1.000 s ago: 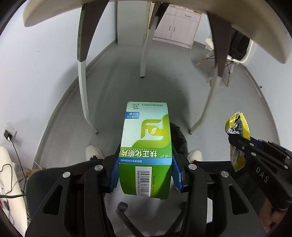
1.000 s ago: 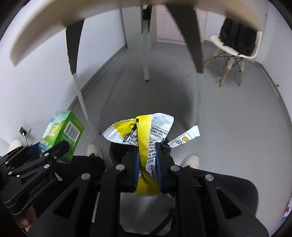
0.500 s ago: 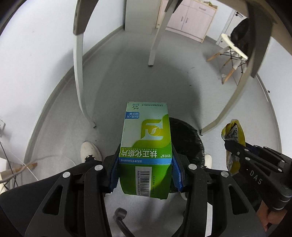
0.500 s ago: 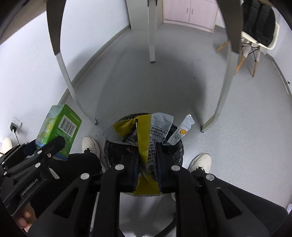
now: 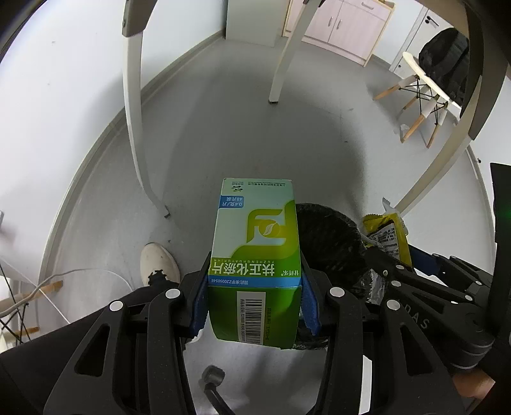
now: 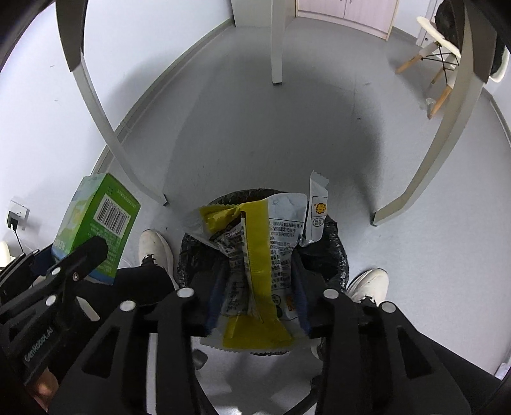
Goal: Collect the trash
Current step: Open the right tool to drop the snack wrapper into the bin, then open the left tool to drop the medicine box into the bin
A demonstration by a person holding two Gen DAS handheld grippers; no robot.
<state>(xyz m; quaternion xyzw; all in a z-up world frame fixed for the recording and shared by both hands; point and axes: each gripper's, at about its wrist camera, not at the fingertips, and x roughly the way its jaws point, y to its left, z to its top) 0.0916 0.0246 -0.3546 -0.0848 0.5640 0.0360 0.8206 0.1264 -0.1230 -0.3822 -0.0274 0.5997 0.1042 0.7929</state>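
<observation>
A green and white medicine box (image 5: 255, 242) sits upright between the blue pads of my left gripper (image 5: 255, 287), which is shut on it, just left of a black-lined trash bin (image 5: 329, 242). The right wrist view shows the same box (image 6: 95, 223) at the left. My right gripper (image 6: 258, 281) points down over the bin (image 6: 335, 252). Its jaws are opening, and a crumpled yellow and silver snack wrapper (image 6: 255, 242) hangs loose between the spread pads. A small white sachet (image 6: 317, 207) sticks up beside the wrapper. In the left wrist view the wrapper (image 5: 388, 233) shows at the right.
White table legs (image 6: 105, 127) stand left, back and right of the bin. A person's white shoes (image 6: 156, 249) flank the bin on the grey floor. A chair (image 5: 424, 92) with a black backpack and a pink cabinet (image 5: 345, 25) are at the back. A wall socket (image 6: 16, 217) is far left.
Both grippers have sunk toward the bin, and the tabletop has left the view. The right jaws have spread apart and the wrapper now sits loose between them. The left grip is unchanged.
</observation>
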